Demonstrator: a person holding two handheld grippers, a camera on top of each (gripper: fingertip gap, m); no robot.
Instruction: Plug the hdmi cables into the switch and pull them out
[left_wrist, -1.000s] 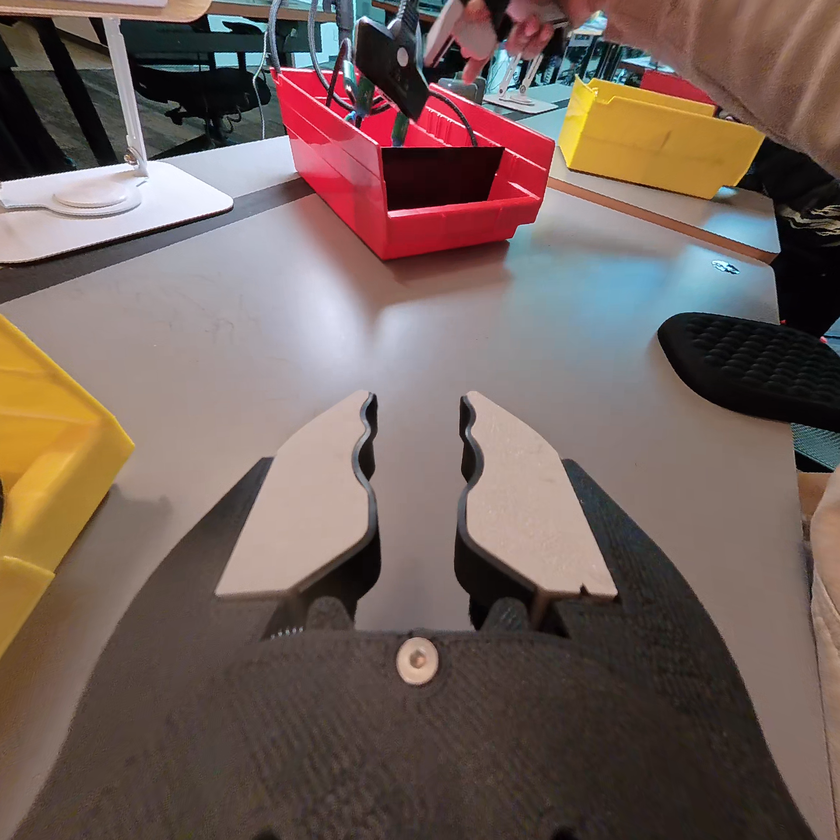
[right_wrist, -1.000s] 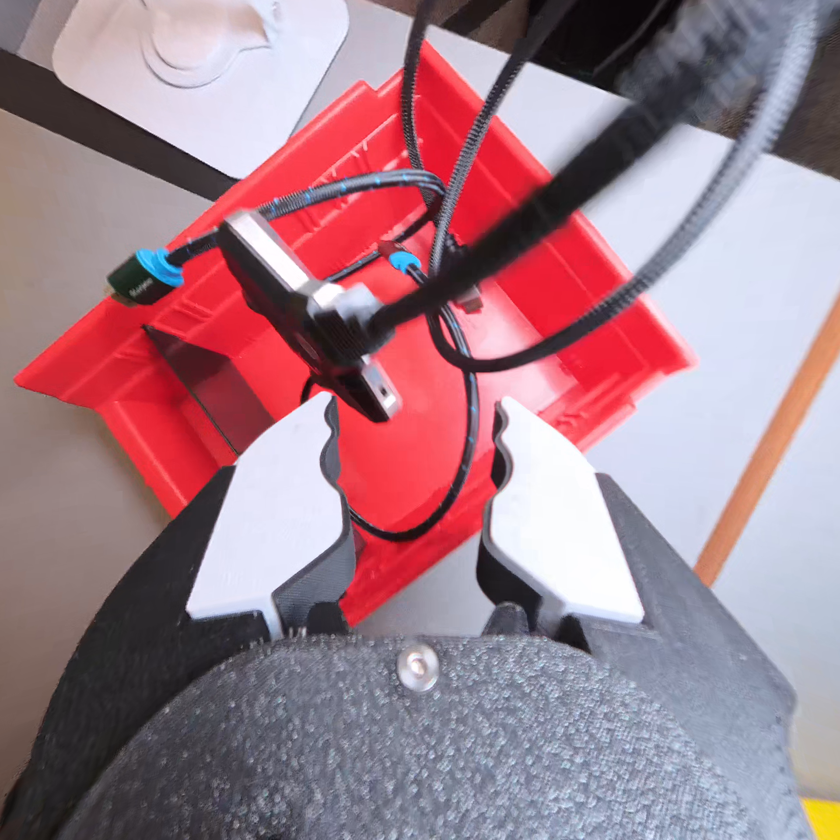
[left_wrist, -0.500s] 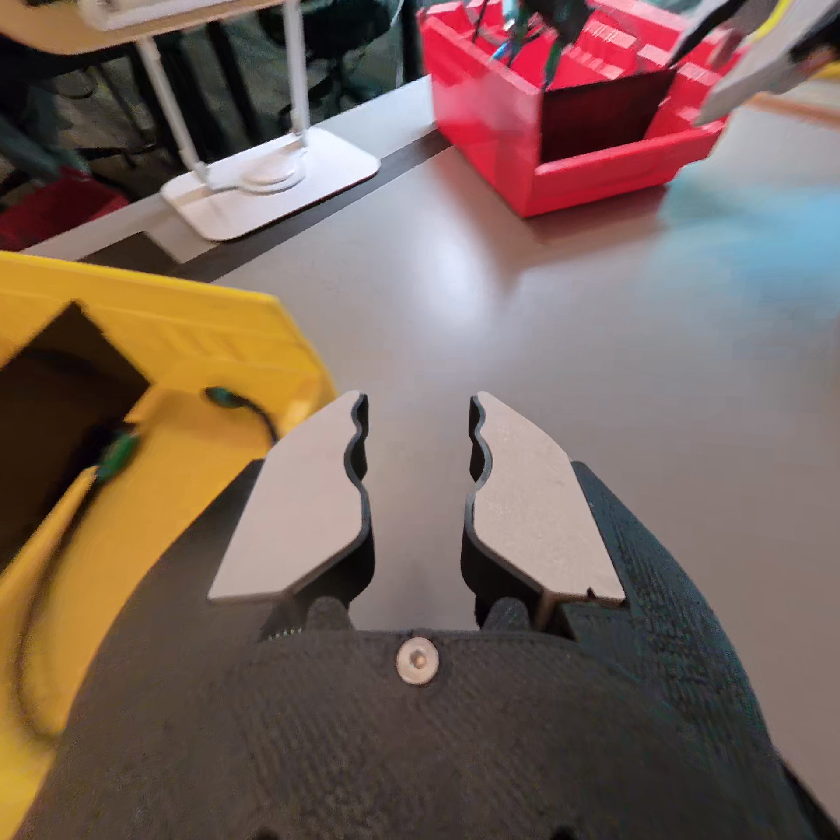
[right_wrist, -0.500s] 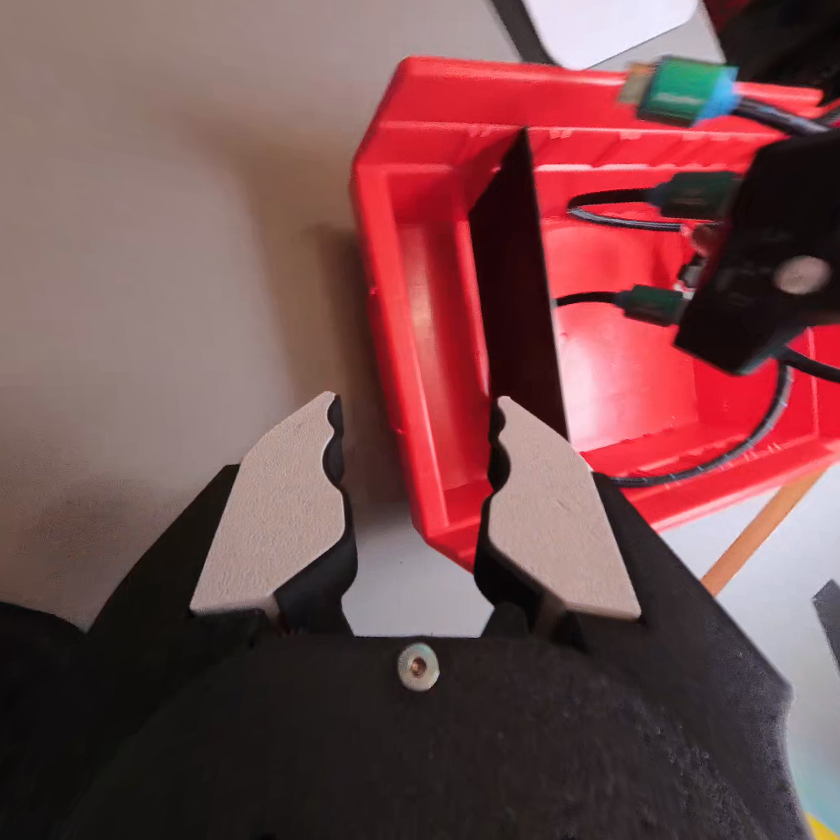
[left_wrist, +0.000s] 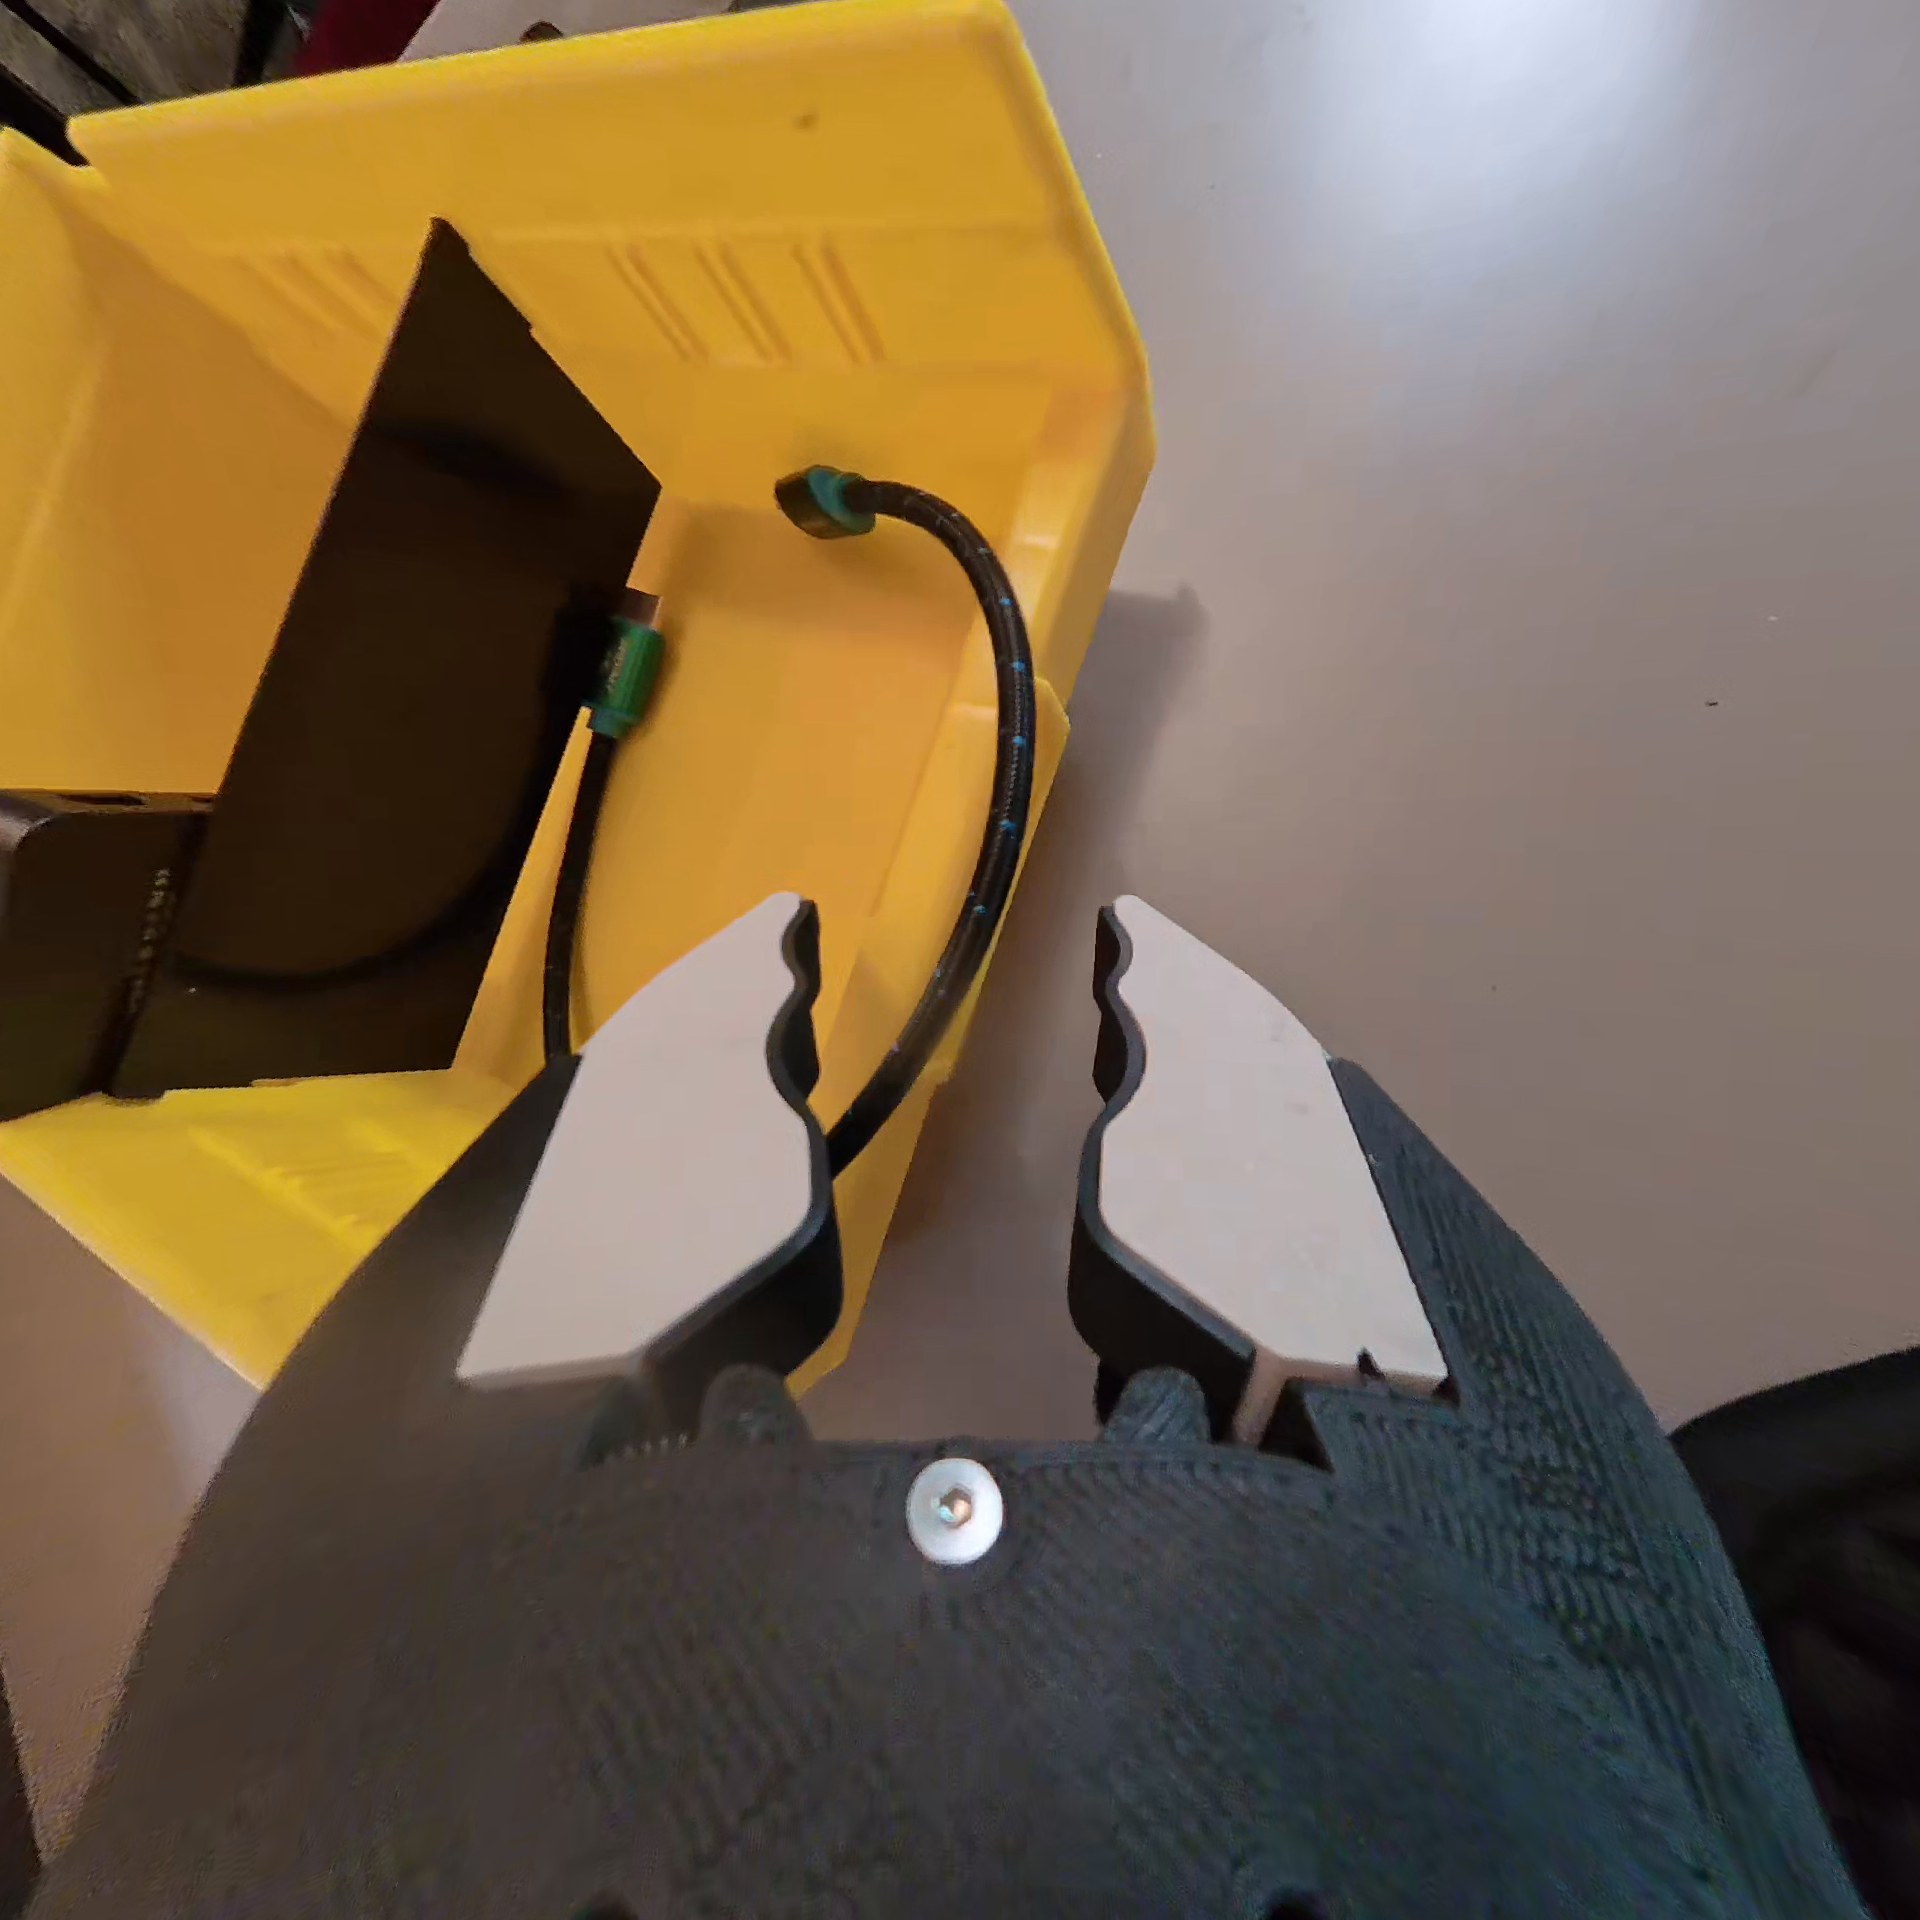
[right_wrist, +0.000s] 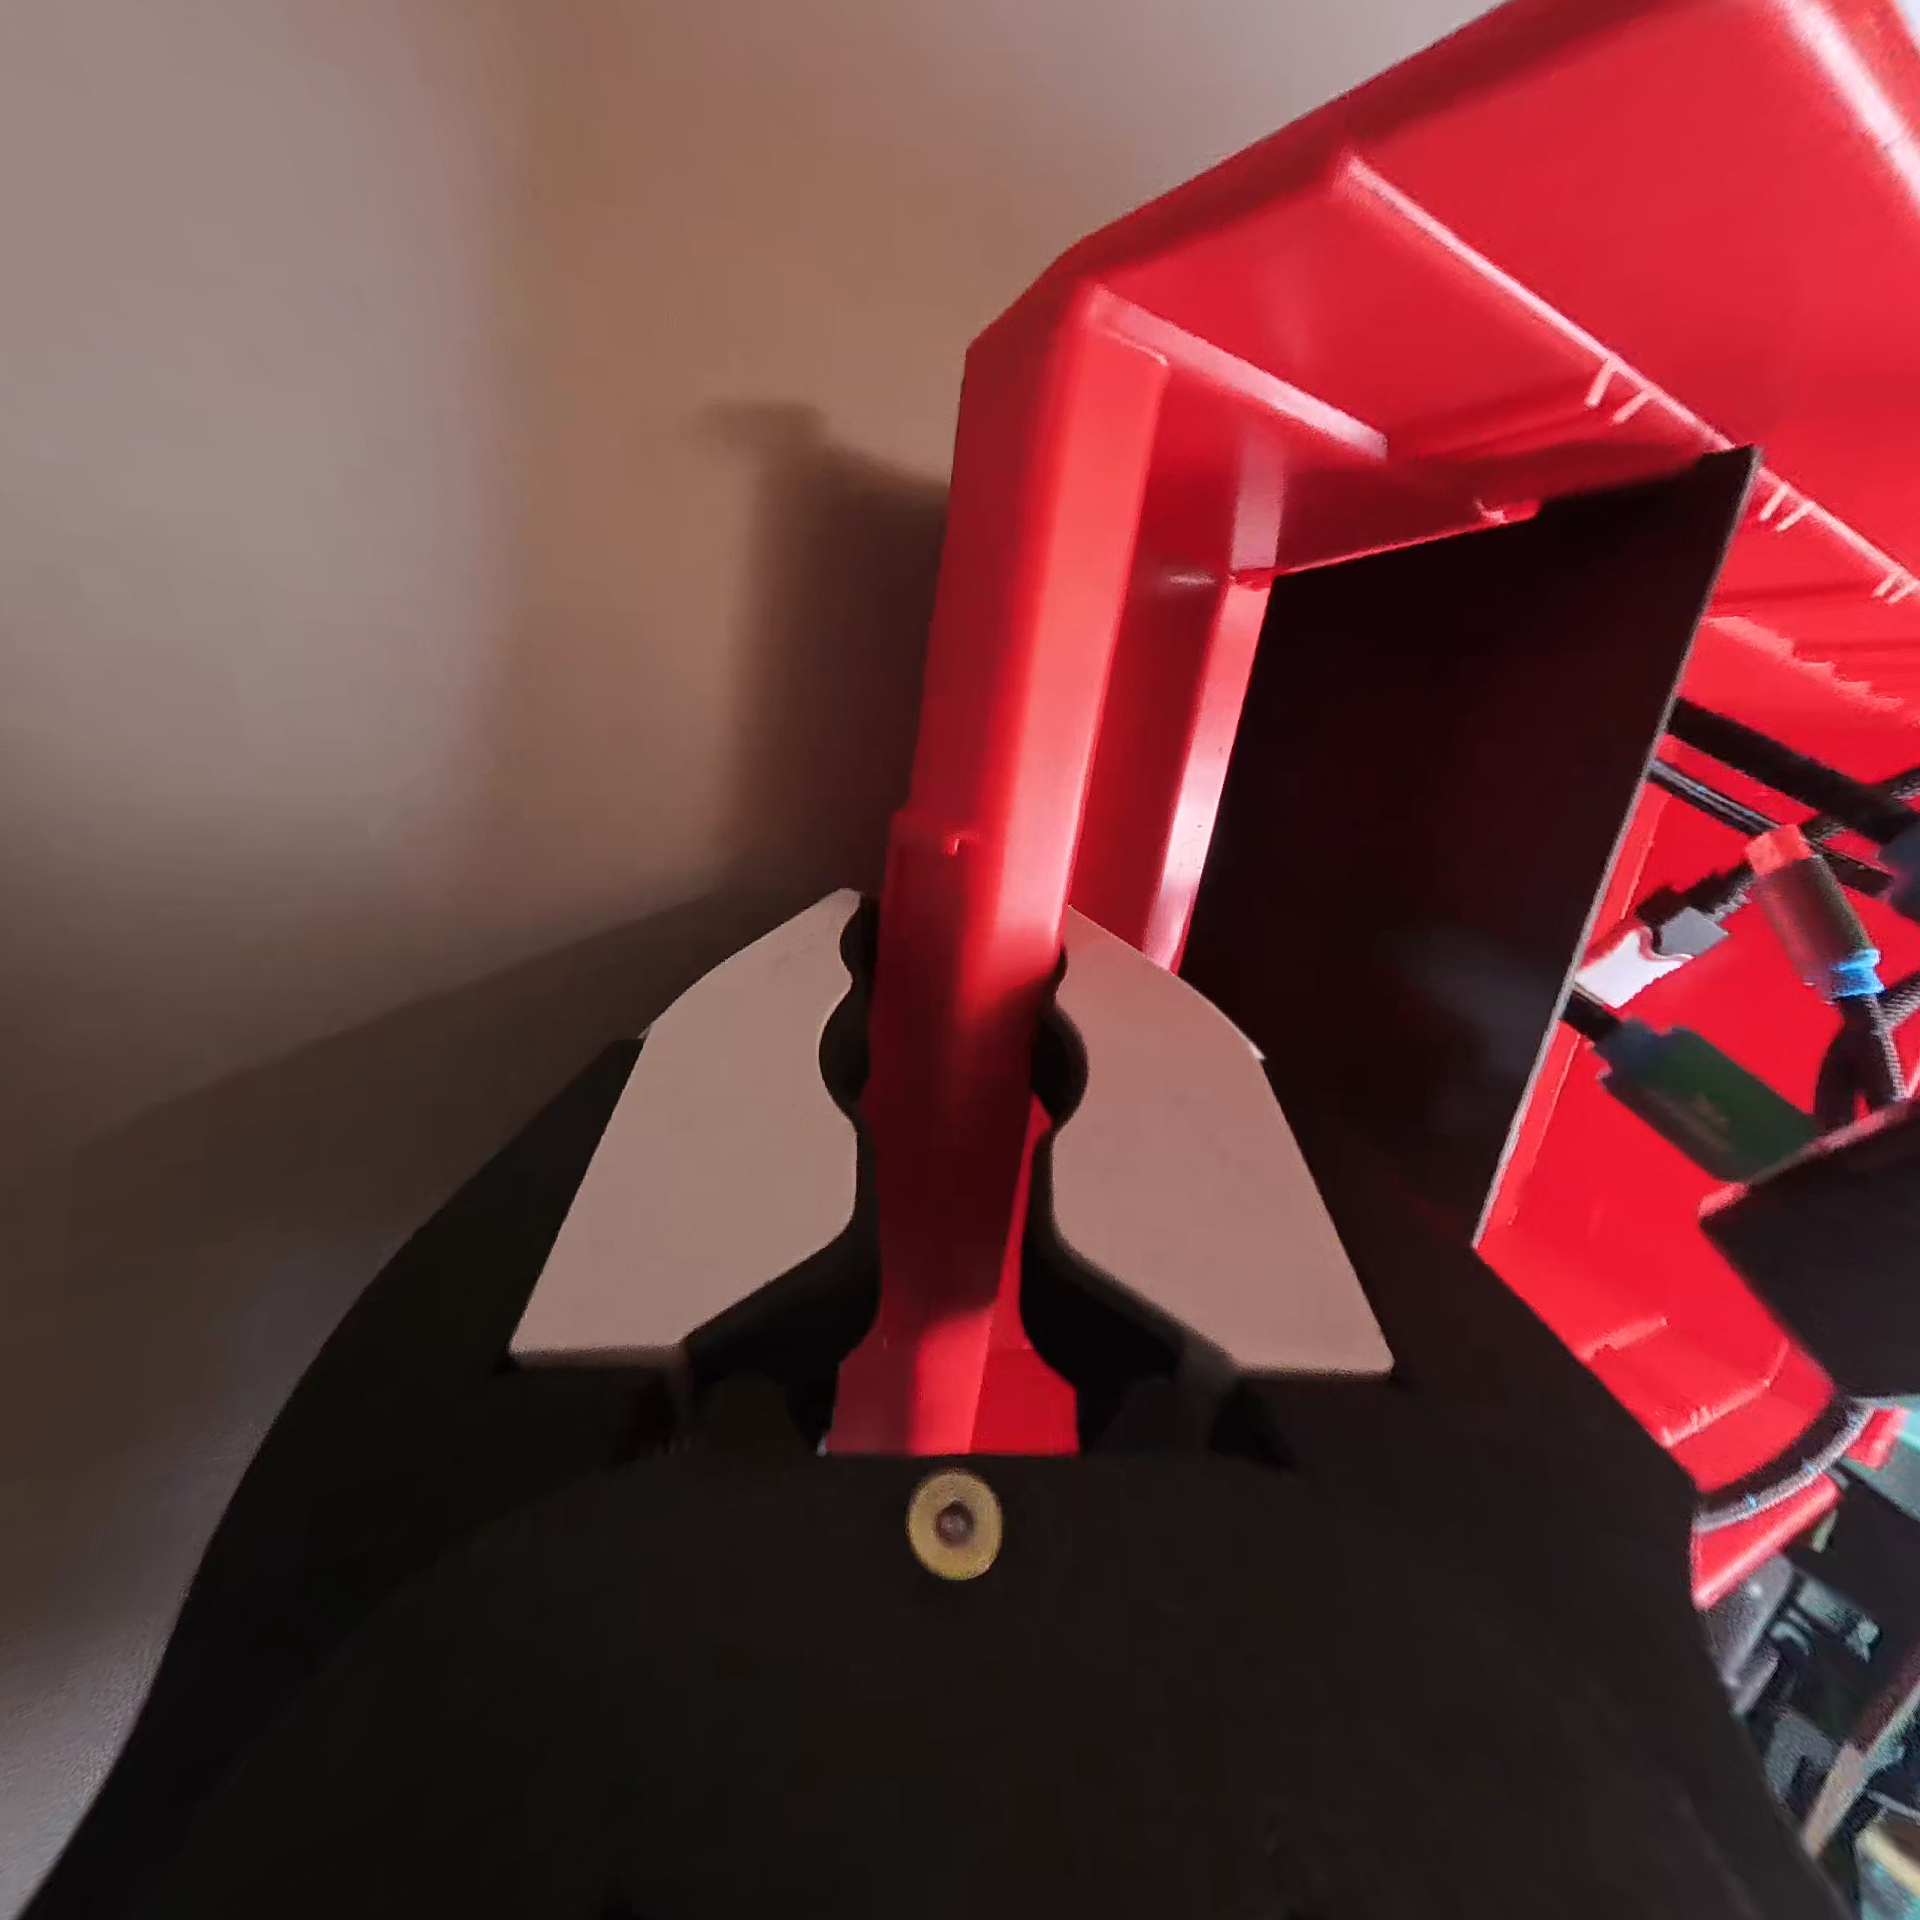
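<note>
A yellow bin (left_wrist: 644, 208) is sitting on the grey worktop (left_wrist: 1507, 520), holding a black divider (left_wrist: 416, 675) and a braided hdmi cable (left_wrist: 997, 769) with green plugs. The left gripper (left_wrist: 954, 940) is hovering open over the bin's near right corner. To the right, the right gripper (right_wrist: 958, 961) is clamping the front wall of the red bin (right_wrist: 1049, 623), where more cables (right_wrist: 1808, 925) are lying behind another black divider (right_wrist: 1455, 883).

Left gripper (left_wrist: 956, 925): black body of coarse, layered-looking plastic, widening toward the camera. Two pale grey flat-faced fingers (left_wrist: 665, 1143) with wavy black inner edges. One silver hex screw centred below the jaws. Right gripper (right_wrist: 961, 940): same build, its screw looked brassy in dim light.
</note>
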